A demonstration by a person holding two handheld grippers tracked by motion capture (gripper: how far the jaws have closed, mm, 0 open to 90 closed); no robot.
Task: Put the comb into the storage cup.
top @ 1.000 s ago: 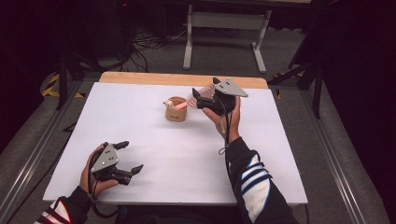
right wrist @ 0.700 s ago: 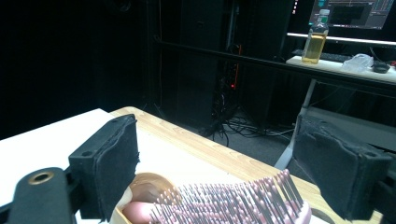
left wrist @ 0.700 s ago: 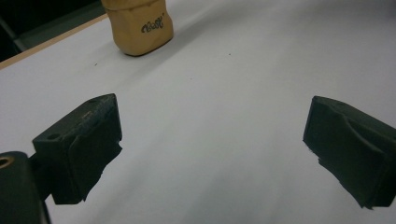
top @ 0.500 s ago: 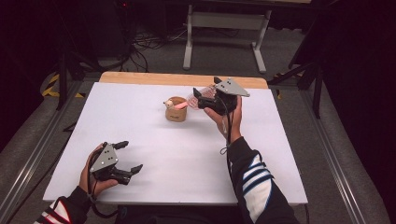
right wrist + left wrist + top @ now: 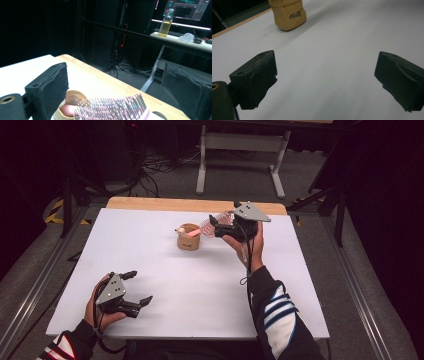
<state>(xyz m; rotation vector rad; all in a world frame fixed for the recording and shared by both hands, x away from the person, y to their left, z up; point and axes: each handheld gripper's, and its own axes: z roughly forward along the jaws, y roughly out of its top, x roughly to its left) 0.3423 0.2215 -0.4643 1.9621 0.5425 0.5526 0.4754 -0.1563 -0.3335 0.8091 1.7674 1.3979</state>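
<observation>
Positions match the earlier frame. Right tool (image 5: 216, 223), jaws apart, hovers beside the pink hairbrush (image 5: 211, 226), whose handle sits in the tan cup (image 5: 188, 238) at 12 o'clock. Left tool (image 5: 137, 287) rests open at 8 o'clock on the surface (image 5: 200, 290).

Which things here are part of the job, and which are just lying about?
Part of the job: pink hairbrush, tan wooden cup, right gripper.
Just lying about: bottle, monitor, floor cables.
</observation>
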